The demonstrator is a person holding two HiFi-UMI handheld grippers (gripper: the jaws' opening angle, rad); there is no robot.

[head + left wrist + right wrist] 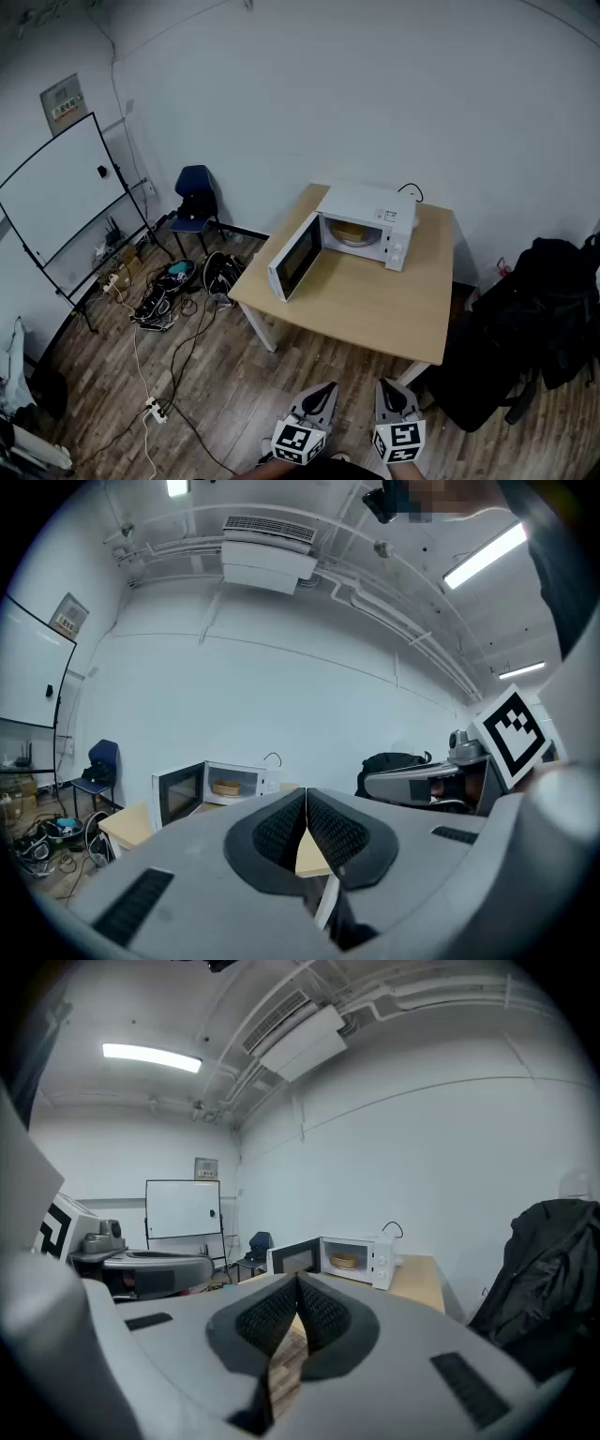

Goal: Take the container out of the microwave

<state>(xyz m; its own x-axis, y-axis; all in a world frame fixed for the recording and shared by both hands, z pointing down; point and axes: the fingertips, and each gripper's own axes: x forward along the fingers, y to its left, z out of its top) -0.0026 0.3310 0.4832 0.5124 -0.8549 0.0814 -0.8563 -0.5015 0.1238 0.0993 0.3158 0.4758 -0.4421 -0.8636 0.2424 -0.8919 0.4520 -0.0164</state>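
Note:
A white microwave point(373, 222) stands at the far end of a wooden table point(375, 300), its door point(293, 257) swung wide open to the left. Inside sits a round tan container point(351, 232), also seen as the container point(226, 787) and the container point(345, 1261) in the gripper views. My left gripper point(322, 395) and right gripper point(389, 392) hang side by side at the bottom of the head view, well short of the table. Both are shut with nothing between the jaws, as the left gripper point(306, 803) and the right gripper point(296, 1285) show up close.
A blue chair point(193, 204) and a whiteboard point(58, 192) stand at the left, with cables and gear point(169, 286) strewn on the wooden floor. A black bag or coat point(534, 328) sits right of the table.

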